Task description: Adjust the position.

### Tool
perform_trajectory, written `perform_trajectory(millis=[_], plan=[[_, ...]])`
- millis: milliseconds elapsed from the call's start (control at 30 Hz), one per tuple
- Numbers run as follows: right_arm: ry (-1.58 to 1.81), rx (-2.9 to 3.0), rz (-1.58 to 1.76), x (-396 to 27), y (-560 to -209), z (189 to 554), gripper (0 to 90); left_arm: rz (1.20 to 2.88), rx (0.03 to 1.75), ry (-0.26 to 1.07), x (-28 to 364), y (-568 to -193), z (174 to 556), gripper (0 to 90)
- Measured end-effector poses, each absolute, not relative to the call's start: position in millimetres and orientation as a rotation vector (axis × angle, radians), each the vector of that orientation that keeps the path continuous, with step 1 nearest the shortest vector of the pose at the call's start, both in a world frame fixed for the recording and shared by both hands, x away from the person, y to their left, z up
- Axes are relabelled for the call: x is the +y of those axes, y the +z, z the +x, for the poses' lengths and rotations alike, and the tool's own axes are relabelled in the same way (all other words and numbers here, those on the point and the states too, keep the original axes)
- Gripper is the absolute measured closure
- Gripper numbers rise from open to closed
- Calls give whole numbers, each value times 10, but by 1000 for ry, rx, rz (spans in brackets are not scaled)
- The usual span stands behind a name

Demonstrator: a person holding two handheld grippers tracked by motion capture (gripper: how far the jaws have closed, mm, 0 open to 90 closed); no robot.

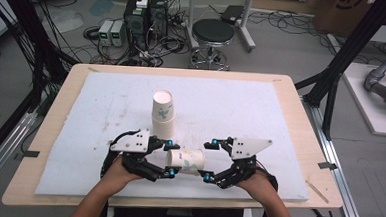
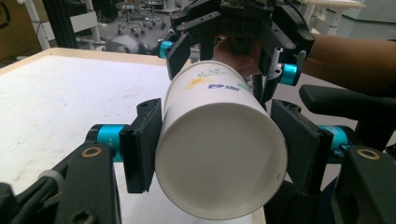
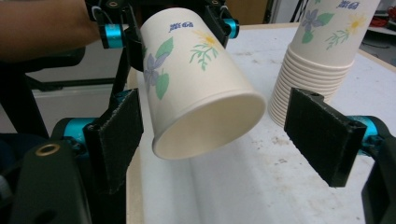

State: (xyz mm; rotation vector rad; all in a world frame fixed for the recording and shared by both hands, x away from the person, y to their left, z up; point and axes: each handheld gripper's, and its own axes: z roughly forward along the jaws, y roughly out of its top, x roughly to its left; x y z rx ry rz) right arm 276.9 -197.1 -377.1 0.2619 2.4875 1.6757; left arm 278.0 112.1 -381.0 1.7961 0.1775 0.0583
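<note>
Landmark: the stack [image 1: 163, 115] of nested cups, upside down on the white mat [image 1: 80, 112].

Nearest to the person: both hands at the mat's front edge, one gripper each. Between them, just in front of the stack, one loose cup [image 1: 186, 161] held on its side, off the mat.

Left gripper [image 1: 167, 158]: jaws closed on the cup's base end, pads touching both sides of the wall; in the left gripper view the flat bottom [image 2: 219, 161] faces the camera. This one is carrying the cup.

Right gripper [image 1: 207, 161]: jaws wide apart, flanking the cup's open rim [image 3: 210, 126] without contact, clear gap on both sides. It holds nothing.

Why, as I read it: cup held horizontal so the rim end is presented to the right gripper, so a handover or regrip, likely to flip it and seat it on the stack. Stack sits close behind, so travel is short.

Count:
- loose cups: 1
- stacks: 1; roughly a dozen rims [image 3: 299, 79] visible at its base, exact number unclear
- grippers: 2

Beyond the table: 1 stool [image 1: 212, 37], floor electronics and cables.
</note>
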Motion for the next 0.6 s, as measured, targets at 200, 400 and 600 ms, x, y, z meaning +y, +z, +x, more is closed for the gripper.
perform_trajectory(millis=[200,400,600], plan=[[1736,2465,275,-1992,-3856,2754,202,1786,165,54,1139,-3826,2774,363],[1763,2485,267,-1999,-3946,2764,203,1769,146,43,1154,-3852,2774,363],[1793,2511,265,-2000,-4031,2785,203,1763,132,33,1130,-3861,2778,363]])
